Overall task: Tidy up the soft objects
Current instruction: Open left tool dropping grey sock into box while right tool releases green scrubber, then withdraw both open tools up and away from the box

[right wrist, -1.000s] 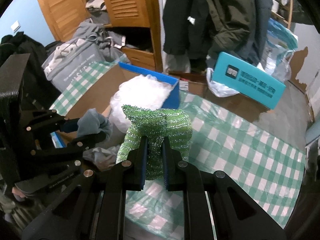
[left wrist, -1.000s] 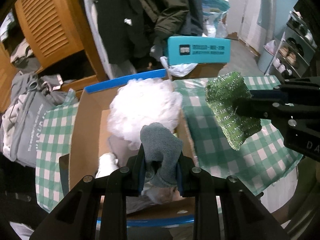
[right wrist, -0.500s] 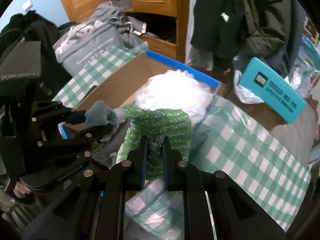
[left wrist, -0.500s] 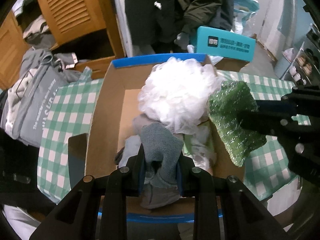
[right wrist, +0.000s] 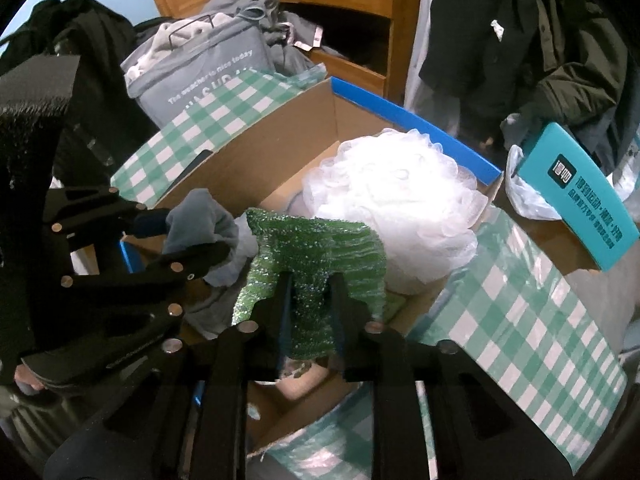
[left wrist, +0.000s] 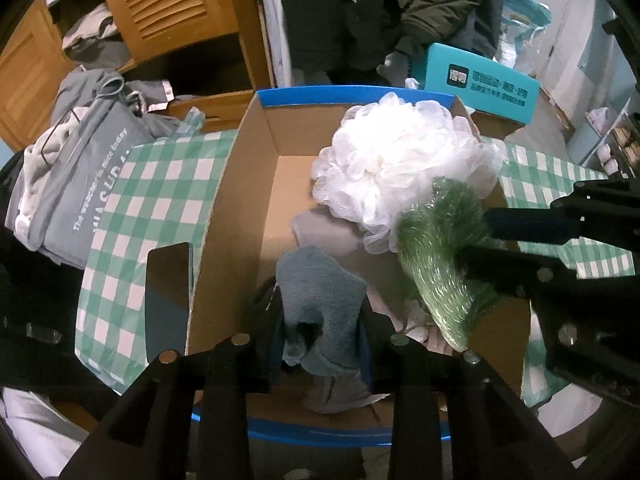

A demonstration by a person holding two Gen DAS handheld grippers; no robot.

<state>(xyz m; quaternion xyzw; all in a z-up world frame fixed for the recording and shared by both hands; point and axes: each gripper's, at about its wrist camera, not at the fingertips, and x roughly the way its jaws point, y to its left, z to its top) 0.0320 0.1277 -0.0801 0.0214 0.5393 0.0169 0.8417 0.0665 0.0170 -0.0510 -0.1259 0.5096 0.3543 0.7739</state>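
Holding a grey-blue cloth (left wrist: 320, 300) pinched between its fingers, the left tool (left wrist: 320, 336) hangs over the near end of the cardboard box (left wrist: 232, 216); the right tool (right wrist: 308, 300) is clamped on a green scouring pad (right wrist: 316, 256) above the box's right side, beside the white mesh pouf (left wrist: 400, 168).

Risks, as judged from this position: the two tools sit close together over one opening, so a release made at the same time could bring the black frames into contact. The pad hangs near the right wall of the box; let go there, it could catch on the rim and tip out onto the checked surface (right wrist: 520, 320). The cloth droops below the fingers, so its loose fold may snag on a fingertip as the jaws part and drag back out.

Materials: the cloth is a matte, nappy terry, limp and folded over itself. The pad is a glittering, coarse knitted filament, springy, roughly rectangular and creased where gripped. The pouf is gathered translucent netting, rounded and bulky, filling the far right of the box. Other pale fabrics lie beneath, too crumpled to identify.
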